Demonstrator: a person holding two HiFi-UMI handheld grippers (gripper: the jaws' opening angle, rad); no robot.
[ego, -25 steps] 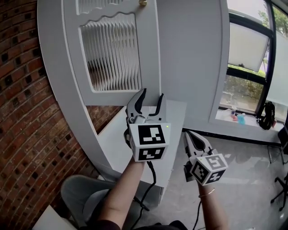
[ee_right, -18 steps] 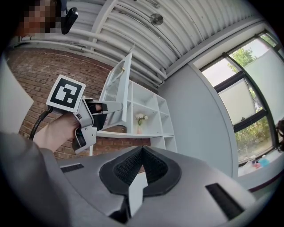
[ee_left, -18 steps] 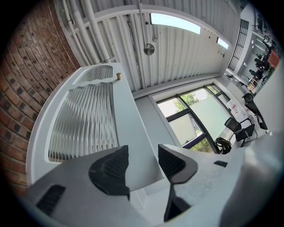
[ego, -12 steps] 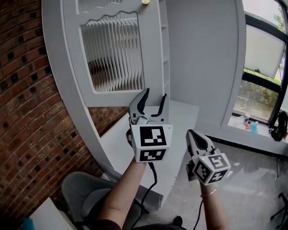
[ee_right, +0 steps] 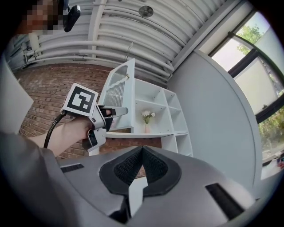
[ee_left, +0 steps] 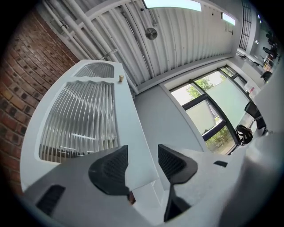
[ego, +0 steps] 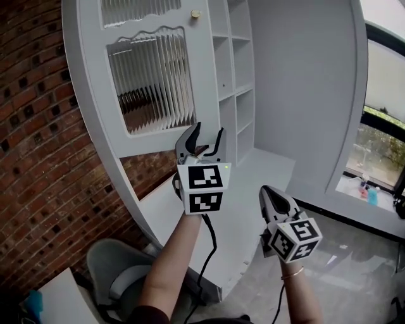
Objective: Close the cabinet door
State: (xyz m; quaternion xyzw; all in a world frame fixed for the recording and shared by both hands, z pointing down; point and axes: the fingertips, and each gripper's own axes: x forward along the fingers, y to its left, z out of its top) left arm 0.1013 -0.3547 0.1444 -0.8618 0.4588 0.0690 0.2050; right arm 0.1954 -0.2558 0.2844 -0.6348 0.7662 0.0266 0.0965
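The white cabinet door (ego: 155,79) with ribbed glass and a small gold knob (ego: 195,13) stands open, hinged at the left. Right of it, the cabinet's white shelves (ego: 237,76) show. My left gripper (ego: 202,135) is open at the door's lower right corner. In the left gripper view, the door's free edge (ee_left: 133,146) runs between the jaws of the left gripper (ee_left: 142,155). The right gripper view shows the door (ee_right: 119,93) and the left gripper (ee_right: 116,111) at its bottom edge. My right gripper (ego: 267,191) is shut and empty, lower right, away from the cabinet.
A brick wall (ego: 38,158) lies left of the cabinet. The cabinet's low white ledge (ego: 253,183) juts out below the shelves. A vase of white flowers (ee_right: 147,120) stands on a shelf. A grey chair (ego: 117,278) is below me. Tall windows (ego: 386,126) are at the right.
The shelves have come into view right of the door. My left gripper has risen a little to the door's lower corner. The right gripper has hardly moved.
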